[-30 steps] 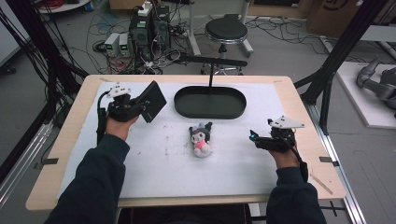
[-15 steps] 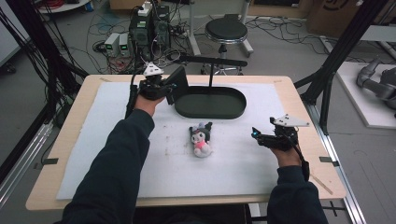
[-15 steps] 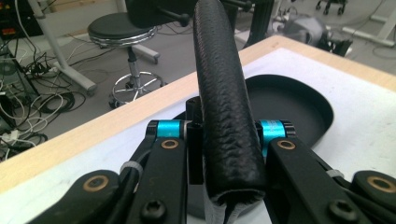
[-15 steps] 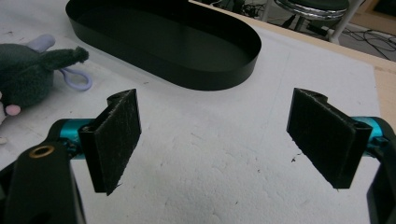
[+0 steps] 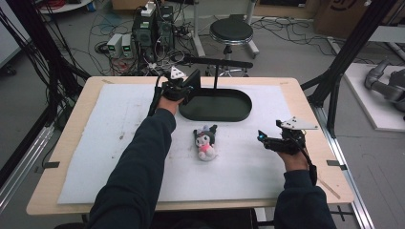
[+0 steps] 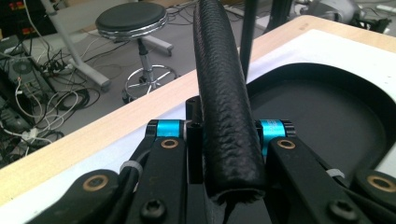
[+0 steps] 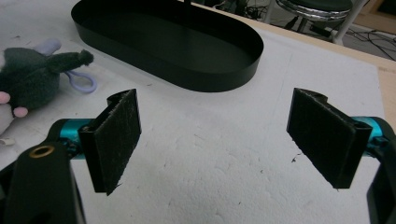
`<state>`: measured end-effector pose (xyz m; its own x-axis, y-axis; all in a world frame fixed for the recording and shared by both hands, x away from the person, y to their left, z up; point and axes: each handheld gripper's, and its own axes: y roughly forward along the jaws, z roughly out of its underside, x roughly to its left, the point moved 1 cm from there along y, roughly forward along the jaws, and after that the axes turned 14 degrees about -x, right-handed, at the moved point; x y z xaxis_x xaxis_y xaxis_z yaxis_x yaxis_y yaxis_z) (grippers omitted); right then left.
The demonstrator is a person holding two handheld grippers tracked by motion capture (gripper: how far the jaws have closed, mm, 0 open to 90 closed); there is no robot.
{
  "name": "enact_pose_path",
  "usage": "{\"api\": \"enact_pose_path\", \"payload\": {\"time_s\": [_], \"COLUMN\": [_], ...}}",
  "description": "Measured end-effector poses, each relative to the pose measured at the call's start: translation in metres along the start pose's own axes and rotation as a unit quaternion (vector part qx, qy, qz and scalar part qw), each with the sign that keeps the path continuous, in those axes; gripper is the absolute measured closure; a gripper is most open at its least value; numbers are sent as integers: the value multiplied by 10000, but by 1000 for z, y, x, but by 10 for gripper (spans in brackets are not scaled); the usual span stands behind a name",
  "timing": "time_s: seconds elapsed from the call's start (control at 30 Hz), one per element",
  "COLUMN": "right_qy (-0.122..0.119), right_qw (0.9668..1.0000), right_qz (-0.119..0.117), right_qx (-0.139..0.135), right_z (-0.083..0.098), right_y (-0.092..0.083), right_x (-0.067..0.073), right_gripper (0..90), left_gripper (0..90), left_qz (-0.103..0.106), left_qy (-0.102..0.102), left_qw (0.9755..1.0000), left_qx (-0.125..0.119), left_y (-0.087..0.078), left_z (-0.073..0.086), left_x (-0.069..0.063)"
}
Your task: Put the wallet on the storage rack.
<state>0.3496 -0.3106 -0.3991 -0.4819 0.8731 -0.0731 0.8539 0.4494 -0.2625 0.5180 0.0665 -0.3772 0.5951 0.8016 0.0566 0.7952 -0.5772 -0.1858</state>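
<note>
- Left tongs (image 5: 190, 85) are clamped on a black wallet (image 6: 224, 93), held upright at the tray's (image 5: 239, 112) far-left rim.
- Right tongs (image 7: 219, 140) hang apart, empty, over the desk (image 5: 296, 86) at the near right.
- Carry the wallet inward past the rim, lower it to the tray floor, then let go.
- Plush (image 5: 205, 142) lies near the tray; keep clear.

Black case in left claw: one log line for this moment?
left claw: shut on black case, at oval tray left end | right claw: open | plush toy: on mat

Plush toy (image 5: 206, 141), stool (image 5: 231, 31), perhaps computers (image 5: 153, 27)
</note>
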Motion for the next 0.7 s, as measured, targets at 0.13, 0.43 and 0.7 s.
{"api": "enact_pose_path", "payload": {"time_s": [0.13, 0.43, 0.7], "right_qy": [20, 45, 57], "right_qw": [10000, 10000, 9999], "right_qz": [-24, 14, 18], "right_qx": [-8, -38, -87], "right_z": [0, -1, -2], "right_y": [0, -2, -5], "right_x": [1, 0, 0], "right_gripper": [179, 179, 179], "left_gripper": [778, 777, 585], "left_qz": [-38, -255, 32], "left_qy": [15, 205, -258], "left_qw": [10000, 9991, 9990], "left_qx": [64, 281, 376], "left_y": [7, 23, 33], "left_z": [7, 17, 20], "left_x": [-1, -7, -21]}}
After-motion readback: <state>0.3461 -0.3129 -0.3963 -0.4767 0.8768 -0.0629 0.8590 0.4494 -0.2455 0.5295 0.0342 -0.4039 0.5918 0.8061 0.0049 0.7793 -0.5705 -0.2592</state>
